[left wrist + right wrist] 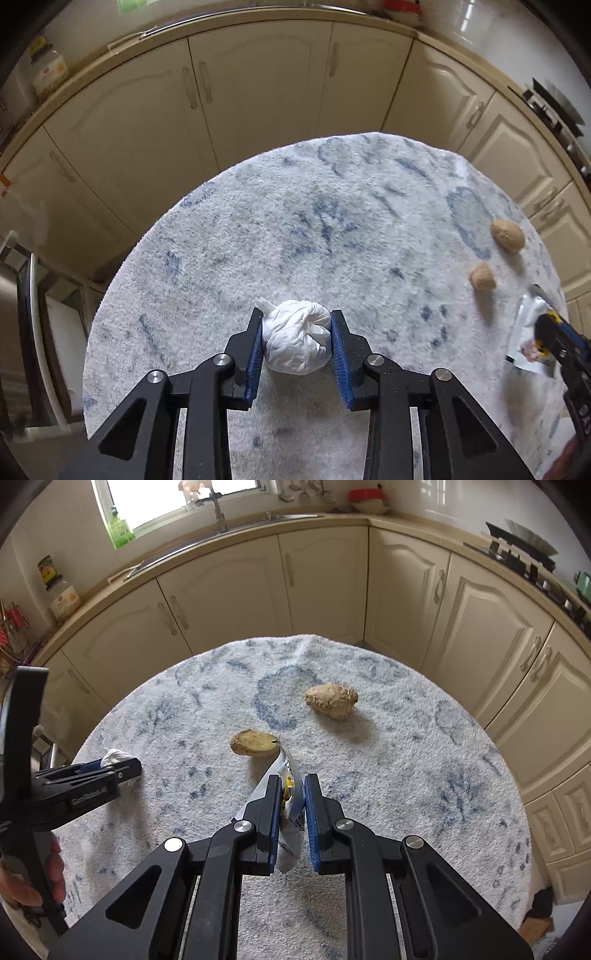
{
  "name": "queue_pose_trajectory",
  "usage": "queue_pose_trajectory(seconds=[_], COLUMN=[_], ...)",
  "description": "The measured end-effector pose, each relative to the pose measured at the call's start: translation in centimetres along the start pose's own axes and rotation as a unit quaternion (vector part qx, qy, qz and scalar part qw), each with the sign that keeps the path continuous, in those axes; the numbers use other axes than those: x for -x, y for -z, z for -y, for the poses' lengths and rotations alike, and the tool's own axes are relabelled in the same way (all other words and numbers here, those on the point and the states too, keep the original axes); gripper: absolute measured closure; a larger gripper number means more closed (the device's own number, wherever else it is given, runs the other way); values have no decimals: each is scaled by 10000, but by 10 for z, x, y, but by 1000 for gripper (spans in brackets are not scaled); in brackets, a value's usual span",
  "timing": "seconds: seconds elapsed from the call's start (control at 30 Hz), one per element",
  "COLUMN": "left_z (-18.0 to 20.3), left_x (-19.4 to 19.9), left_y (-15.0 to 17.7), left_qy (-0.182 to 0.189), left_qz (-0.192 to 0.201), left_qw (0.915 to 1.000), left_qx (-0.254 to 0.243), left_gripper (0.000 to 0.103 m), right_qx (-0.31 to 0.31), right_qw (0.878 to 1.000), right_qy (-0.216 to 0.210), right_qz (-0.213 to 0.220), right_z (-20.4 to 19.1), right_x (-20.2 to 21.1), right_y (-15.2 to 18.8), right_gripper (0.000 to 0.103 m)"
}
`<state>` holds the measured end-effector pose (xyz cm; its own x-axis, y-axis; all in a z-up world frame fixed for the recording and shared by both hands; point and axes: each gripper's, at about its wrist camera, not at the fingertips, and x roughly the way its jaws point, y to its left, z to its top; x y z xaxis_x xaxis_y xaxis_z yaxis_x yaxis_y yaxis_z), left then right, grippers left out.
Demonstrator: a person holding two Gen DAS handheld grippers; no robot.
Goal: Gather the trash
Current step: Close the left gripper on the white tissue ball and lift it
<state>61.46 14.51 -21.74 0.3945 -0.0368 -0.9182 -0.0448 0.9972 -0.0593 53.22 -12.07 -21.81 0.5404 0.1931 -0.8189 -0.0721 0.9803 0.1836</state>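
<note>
Two grippers work over a round table (pixel 406 760) covered in fluffy white cloth with blue blotches, ringed by cream kitchen cabinets (pixel 325 579). The left gripper (pixel 297 338) has its blue pads pressed on both sides of a crumpled white tissue ball (pixel 298 341) resting on the cloth. The right gripper (pixel 291 814) is clenched on a silvery snack wrapper with yellow print (pixel 290 834), which sticks out past its fingertips. Beyond those jaws lie two brown crumpled paper lumps (pixel 255 743), the nearer just ahead of the wrapper's tip.
</note>
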Motion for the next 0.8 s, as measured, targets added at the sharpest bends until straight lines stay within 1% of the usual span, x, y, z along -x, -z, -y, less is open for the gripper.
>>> queue_pose_trajectory(seconds=[0.1, 0.23, 0.33, 0.43, 0.57, 0.8], left_z=[1, 2, 5, 11, 28, 73], left_x=[7, 17, 31, 48, 75, 123], left_y=[8, 31, 47, 63, 83, 113], left_qy=[-51, -33, 20, 19, 4, 169], left_qz=[26, -105, -166, -134, -56, 164], left_qw=[10000, 9999, 9997, 9997, 9992, 9962], left_qx=[-61, -117, -159, -225, -398, -838], left_gripper=[73, 73, 73, 73, 73, 73], right_qx=[-18, -44, -97, -123, -181, -366], right_qw=[10000, 10000, 9999, 9999, 9998, 9990], right_qy=[2, -2, 0, 9, 28, 169], right_qz=[-3, 45, 68, 84, 114, 207], right_z=[4, 10, 15, 19, 28, 52], right_x=[4, 18, 29, 42, 62, 100], right_y=[7, 17, 27, 39, 58, 97], right_gripper=[90, 90, 90, 90, 90, 90])
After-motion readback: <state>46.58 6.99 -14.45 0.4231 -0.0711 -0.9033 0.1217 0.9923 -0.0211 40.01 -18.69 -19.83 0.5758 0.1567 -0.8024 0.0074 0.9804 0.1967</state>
